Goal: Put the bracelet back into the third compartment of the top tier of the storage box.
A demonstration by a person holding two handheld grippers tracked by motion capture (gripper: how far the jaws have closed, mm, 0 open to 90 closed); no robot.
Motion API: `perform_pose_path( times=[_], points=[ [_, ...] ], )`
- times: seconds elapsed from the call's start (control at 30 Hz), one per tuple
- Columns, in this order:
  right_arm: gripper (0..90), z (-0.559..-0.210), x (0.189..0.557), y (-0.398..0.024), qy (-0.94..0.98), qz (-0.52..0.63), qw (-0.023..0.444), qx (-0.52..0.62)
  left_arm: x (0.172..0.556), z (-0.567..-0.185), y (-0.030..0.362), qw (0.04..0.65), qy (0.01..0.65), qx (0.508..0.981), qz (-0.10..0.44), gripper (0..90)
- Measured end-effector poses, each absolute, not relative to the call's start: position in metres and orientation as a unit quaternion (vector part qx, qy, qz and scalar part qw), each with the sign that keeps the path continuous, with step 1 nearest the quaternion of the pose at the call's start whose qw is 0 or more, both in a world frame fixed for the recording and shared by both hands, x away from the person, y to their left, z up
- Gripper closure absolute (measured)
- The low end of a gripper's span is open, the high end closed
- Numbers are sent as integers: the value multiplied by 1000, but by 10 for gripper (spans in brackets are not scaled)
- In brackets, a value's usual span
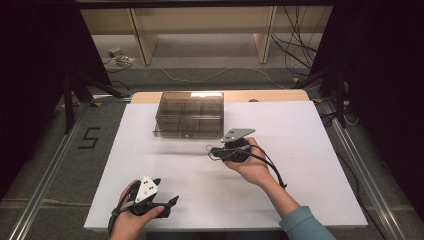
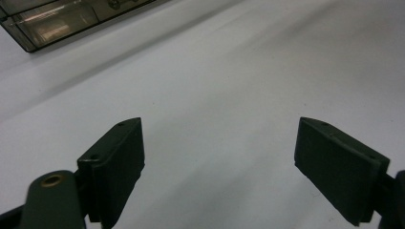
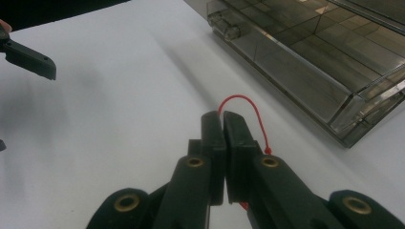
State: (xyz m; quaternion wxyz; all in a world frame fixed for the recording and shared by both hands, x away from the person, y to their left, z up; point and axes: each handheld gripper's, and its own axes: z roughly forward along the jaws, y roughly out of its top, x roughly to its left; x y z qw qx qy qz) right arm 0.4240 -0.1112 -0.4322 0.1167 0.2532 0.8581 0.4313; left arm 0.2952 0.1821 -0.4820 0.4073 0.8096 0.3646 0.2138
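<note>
Setting reads as a lab or recording bay, not a home. A white board (image 1: 200, 175) serves as work surface under the right gripper (image 1: 212, 150); beyond that gripper sits a smoked-plastic compartment box (image 1: 190, 114). Aluminium rails (image 1: 40, 185) run along both sides of the board, well outward of the grippers. A taped numeral 5 (image 1: 89, 137) marks the grey floor to the left. Far beyond: loose cables (image 1: 295, 45), black stand legs (image 1: 75, 90), bare wooden shelving (image 1: 200, 30).
</note>
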Motion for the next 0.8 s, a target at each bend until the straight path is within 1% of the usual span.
perform_pose_path(
  times=[0.8],
  points=[
    [882, -421, 426, -115, 850, 443, 120, 260, 297, -483, 184, 409, 367, 808, 214, 174]
  ],
)
